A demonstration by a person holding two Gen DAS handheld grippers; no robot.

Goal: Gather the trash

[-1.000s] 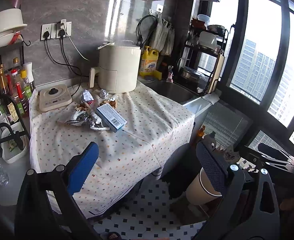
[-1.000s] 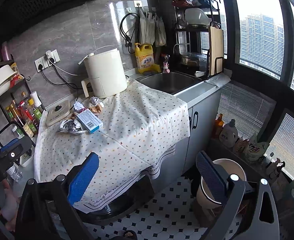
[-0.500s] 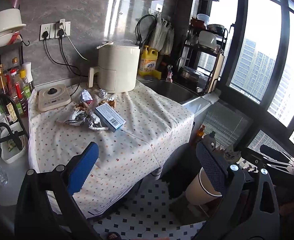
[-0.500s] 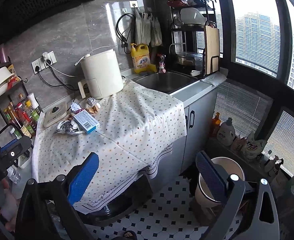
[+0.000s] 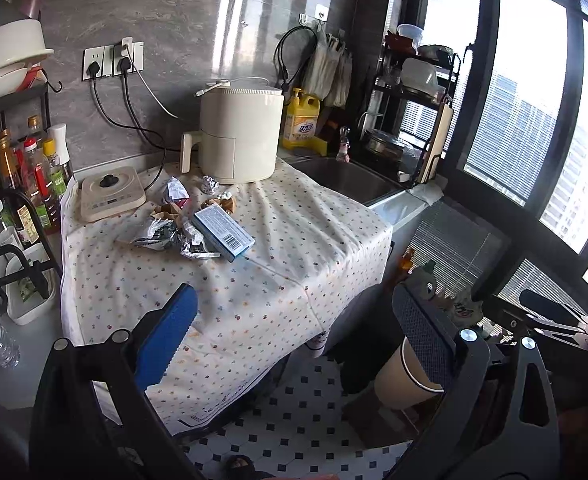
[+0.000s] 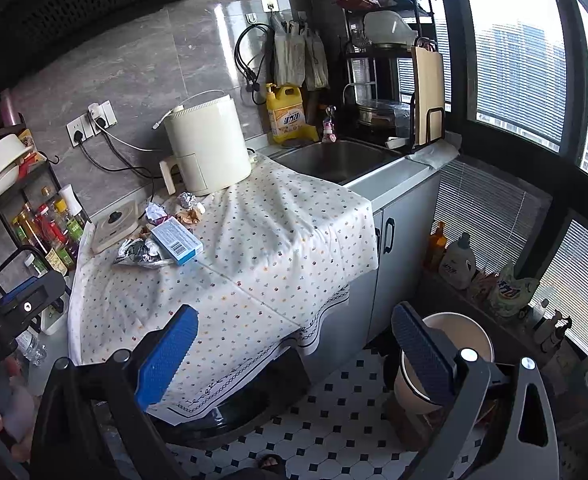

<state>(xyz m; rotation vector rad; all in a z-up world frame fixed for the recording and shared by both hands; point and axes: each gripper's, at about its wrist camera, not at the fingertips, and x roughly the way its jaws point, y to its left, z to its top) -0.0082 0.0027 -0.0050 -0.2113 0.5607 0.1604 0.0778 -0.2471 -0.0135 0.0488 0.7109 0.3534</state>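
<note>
Both the left gripper (image 5: 294,332) and the right gripper (image 6: 294,344) have jaws wide apart, holding nothing; the trash pile (image 5: 192,220) lies on the dotted tablecloth (image 5: 286,248), near the cream air fryer (image 5: 240,130)

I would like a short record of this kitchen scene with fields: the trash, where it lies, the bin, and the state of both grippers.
trash: blue box, crumpled foil wrappers, foil ball, paper scraps
location: clustered on the dotted tablecloth, in front of the cream appliance
bin: paper bucket on the tiled floor, beside the cabinet
left gripper: open, holding nothing, apart from the trash
right gripper: open, holding nothing
progress: no trash picked up yet
</note>
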